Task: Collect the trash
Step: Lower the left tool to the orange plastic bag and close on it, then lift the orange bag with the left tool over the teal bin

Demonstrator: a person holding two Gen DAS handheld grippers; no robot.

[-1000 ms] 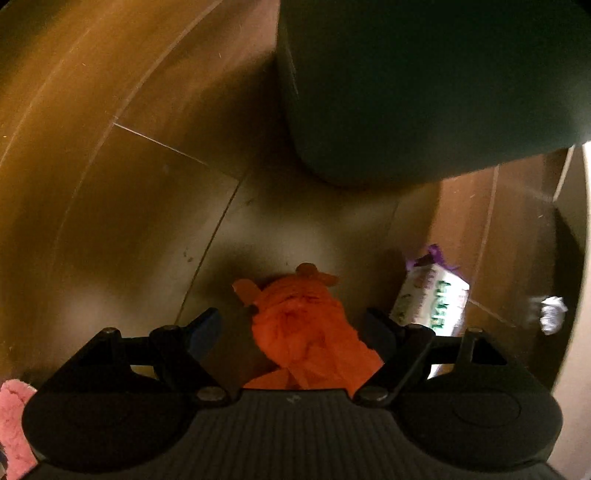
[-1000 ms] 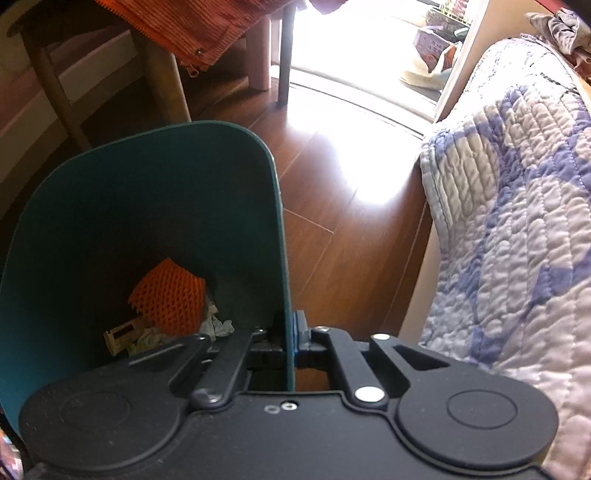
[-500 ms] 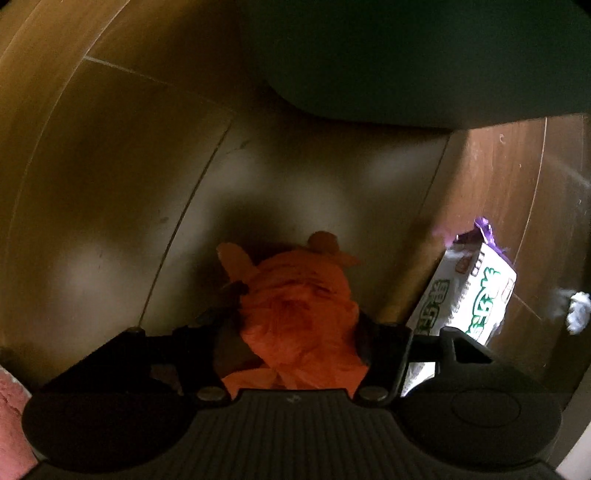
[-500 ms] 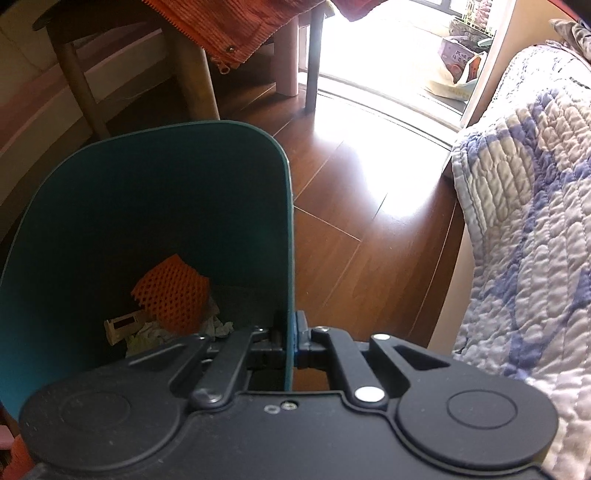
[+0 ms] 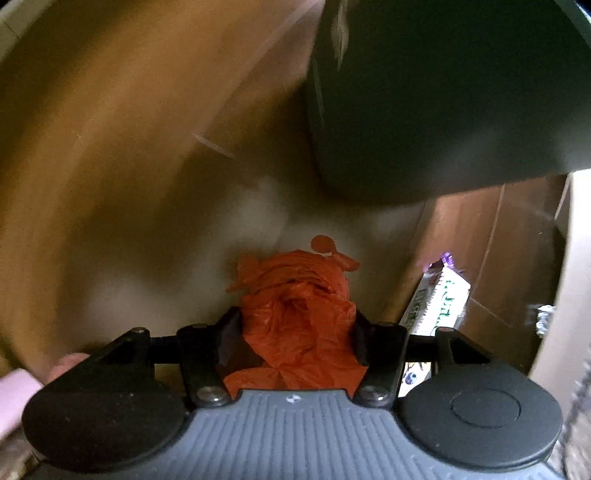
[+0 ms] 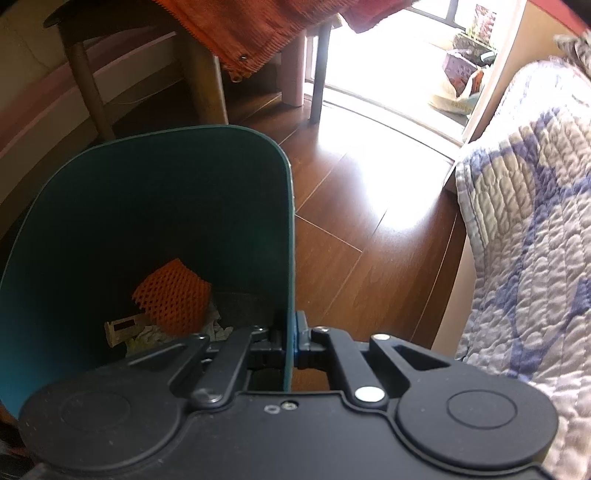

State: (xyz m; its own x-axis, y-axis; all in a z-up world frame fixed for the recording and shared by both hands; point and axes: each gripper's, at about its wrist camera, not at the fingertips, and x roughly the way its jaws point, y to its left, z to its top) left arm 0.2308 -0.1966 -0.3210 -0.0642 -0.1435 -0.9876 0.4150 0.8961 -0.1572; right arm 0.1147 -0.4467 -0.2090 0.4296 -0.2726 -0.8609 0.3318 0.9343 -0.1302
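Observation:
My left gripper is shut on a crumpled orange plastic bag and holds it above the wooden floor. The dark teal bin hangs above and to the right in that view. My right gripper is shut on the rim of the teal trash bin and holds it off the floor. Inside the bin lie an orange foam net, a small white box and crumpled paper.
A white and green snack wrapper and a small crumpled white scrap lie on the floor at the right. A quilted bed stands at the right. A table with a red cloth and a stool stand behind.
My left gripper closed on the orange bag and lifted it off the floor. The right gripper raised the bin a little, still gripping its rim.

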